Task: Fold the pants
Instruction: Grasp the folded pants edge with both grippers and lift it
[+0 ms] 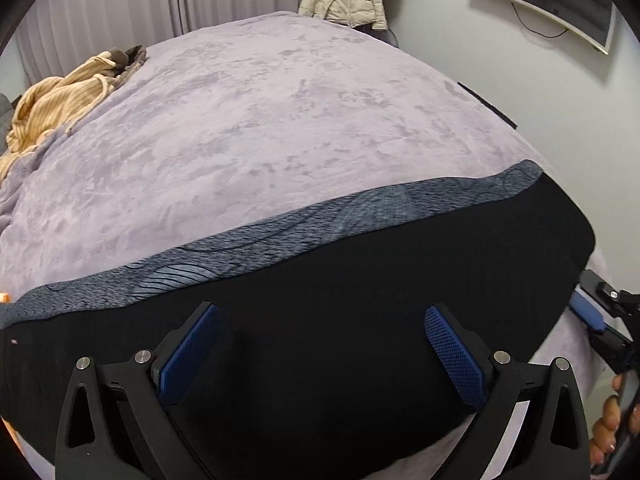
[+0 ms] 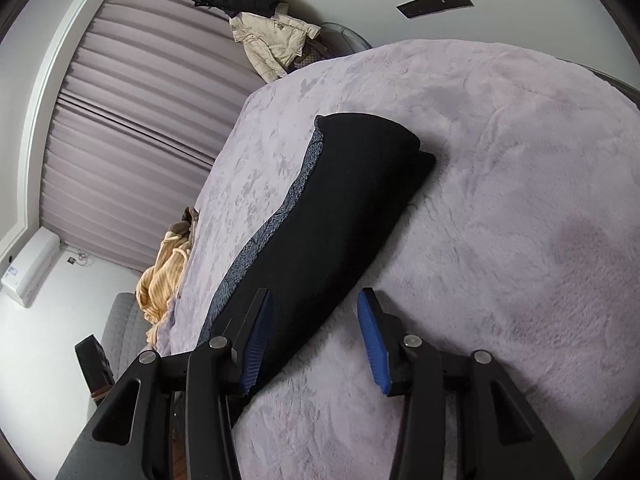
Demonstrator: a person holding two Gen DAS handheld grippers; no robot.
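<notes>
The pants [image 1: 360, 280] lay near the front edge of the bed [image 1: 260, 120], already doubled lengthwise into one long black strip, a blue patterned band [image 1: 280, 224] showing along its far edge; that first fold was judged done, while the crosswise folds that would shorten the strip appeared to remain. The left gripper [image 1: 320, 344] hovered over the middle of the strip, spread wide and grasping nothing; contact with the cloth could not be confirmed. The right gripper [image 2: 314, 336] stood at the strip's right end, likewise parted and empty, one pad [image 2: 256, 344] over the black fabric, the other above bare blanket; a tan garment [image 1: 52, 100] lay at the far left.
</notes>
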